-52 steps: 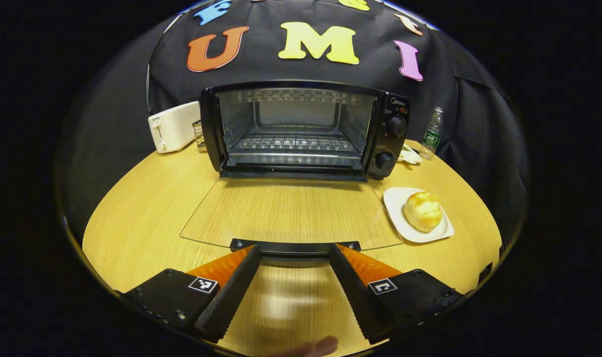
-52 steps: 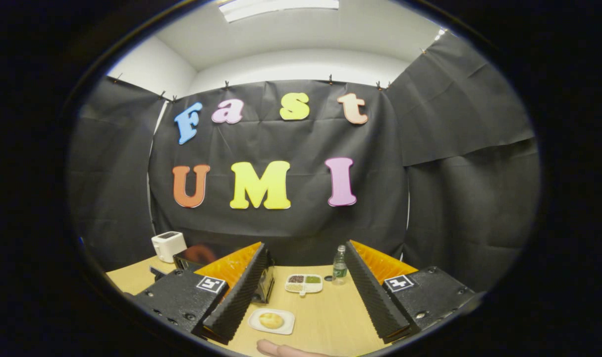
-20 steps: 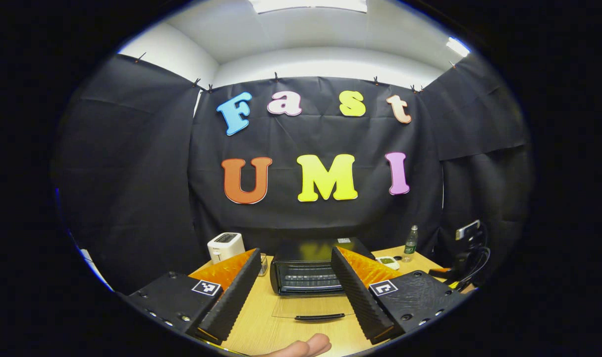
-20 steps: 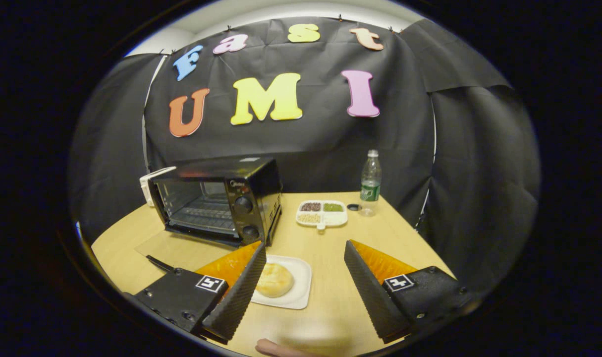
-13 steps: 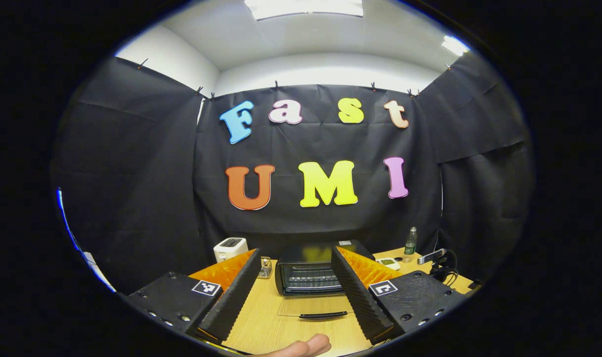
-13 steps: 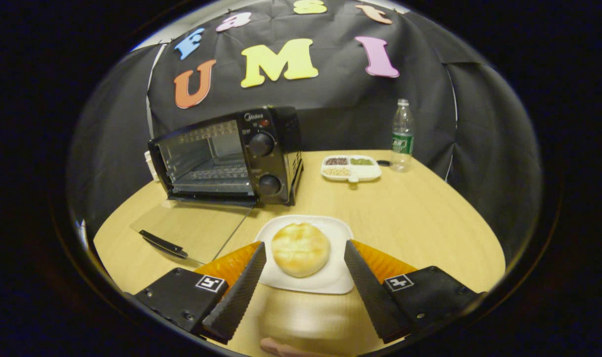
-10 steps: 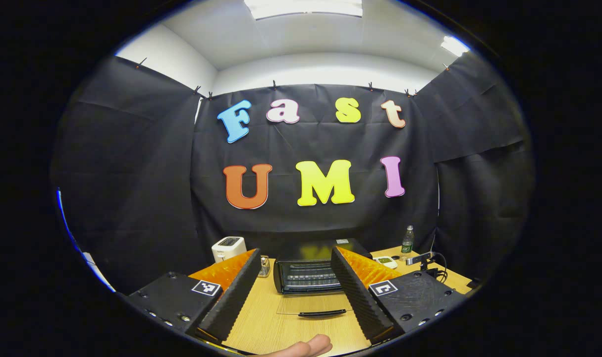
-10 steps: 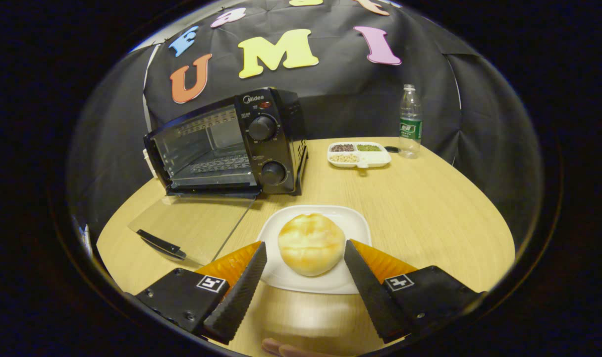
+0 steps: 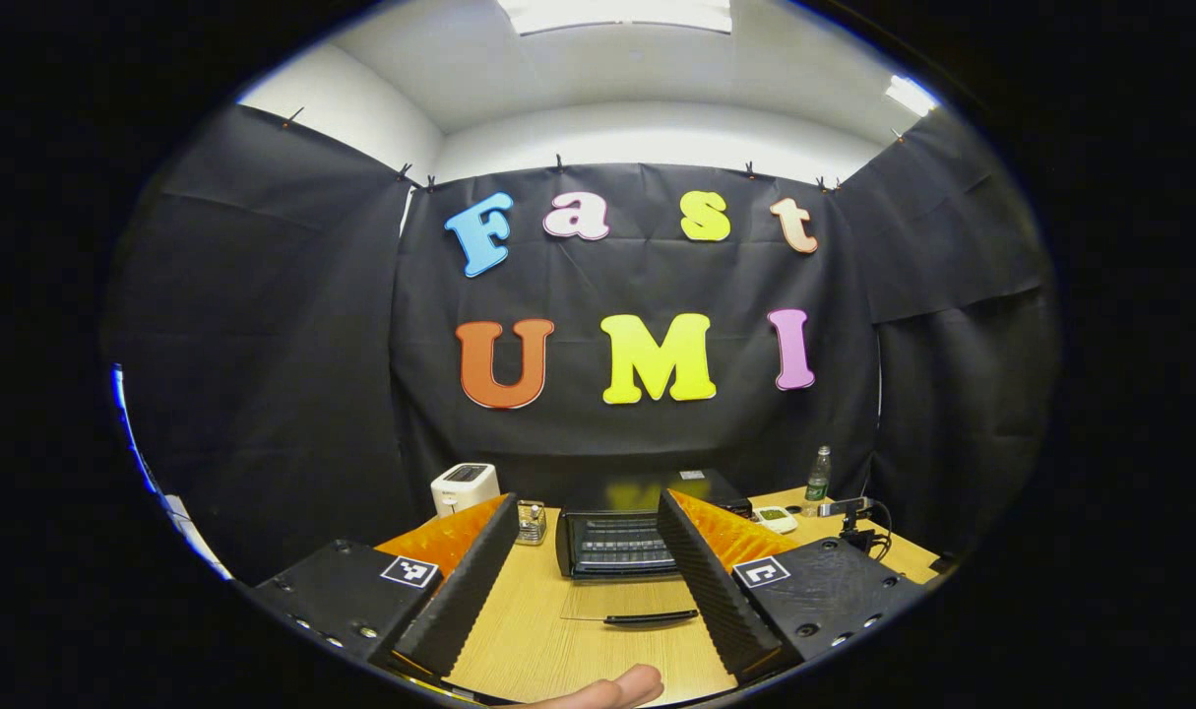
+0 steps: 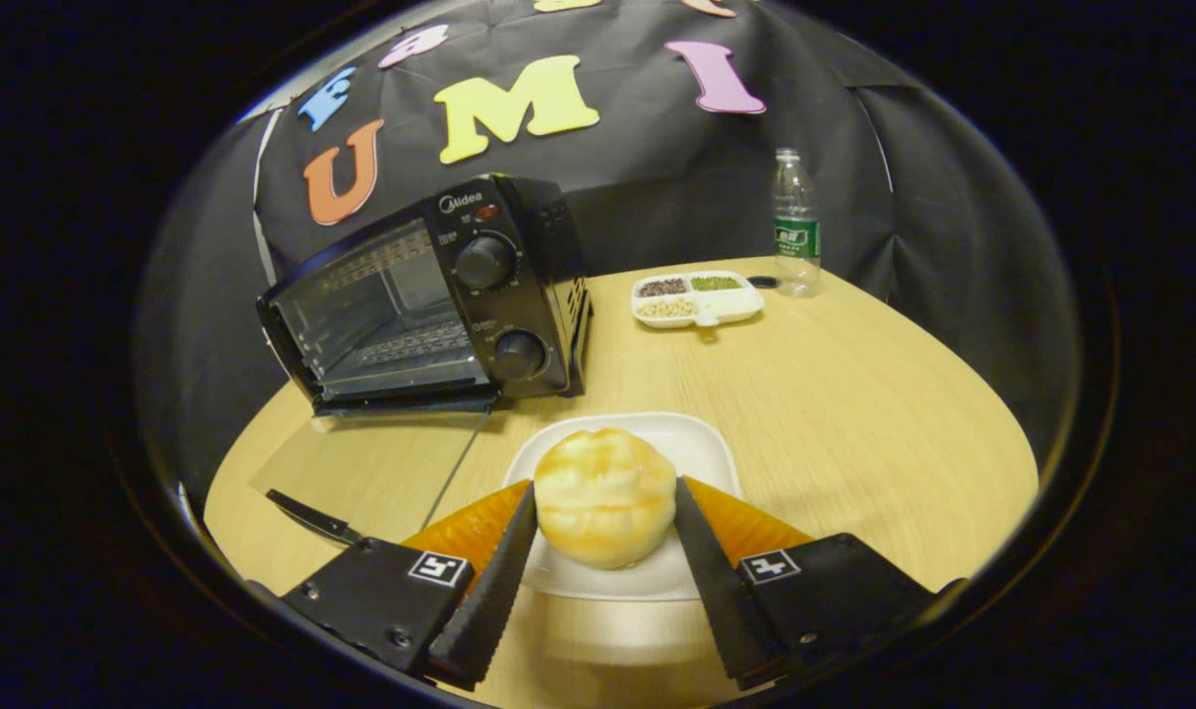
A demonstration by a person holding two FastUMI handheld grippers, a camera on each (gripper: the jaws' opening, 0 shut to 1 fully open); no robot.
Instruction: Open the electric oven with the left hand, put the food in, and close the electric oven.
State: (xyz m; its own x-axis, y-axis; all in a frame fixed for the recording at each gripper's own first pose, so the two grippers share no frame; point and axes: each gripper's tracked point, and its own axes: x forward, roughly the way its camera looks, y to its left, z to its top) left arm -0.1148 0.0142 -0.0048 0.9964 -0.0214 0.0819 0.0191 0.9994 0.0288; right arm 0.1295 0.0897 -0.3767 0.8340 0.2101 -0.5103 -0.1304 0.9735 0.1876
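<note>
A round golden bun [image 10: 605,495] sits on a white plate [image 10: 701,445] just right of the black electric oven [image 10: 430,295]. The oven's glass door [image 10: 361,463] lies flat open on the table, its dark handle [image 10: 312,517] nearest me. My right gripper [image 10: 605,485] is low over the plate, and its two fingers press the bun's left and right sides. My left gripper [image 9: 587,495] is open and holds nothing. It is high and well back from the table. Far off between its fingers I see the oven [image 9: 622,537] and the open door's handle [image 9: 652,618].
A white toaster [image 9: 465,484] and a small metal rack [image 9: 531,522] stand left of the oven. A divided dish of grains [image 10: 698,295], a bottle cap [image 10: 762,282] and a water bottle [image 10: 794,226] sit at the round wooden table's [image 10: 853,414] far right.
My left gripper let go of the door handle and pulled back and up. My right gripper came down to the plate, and its fingers closed in against the bun.
</note>
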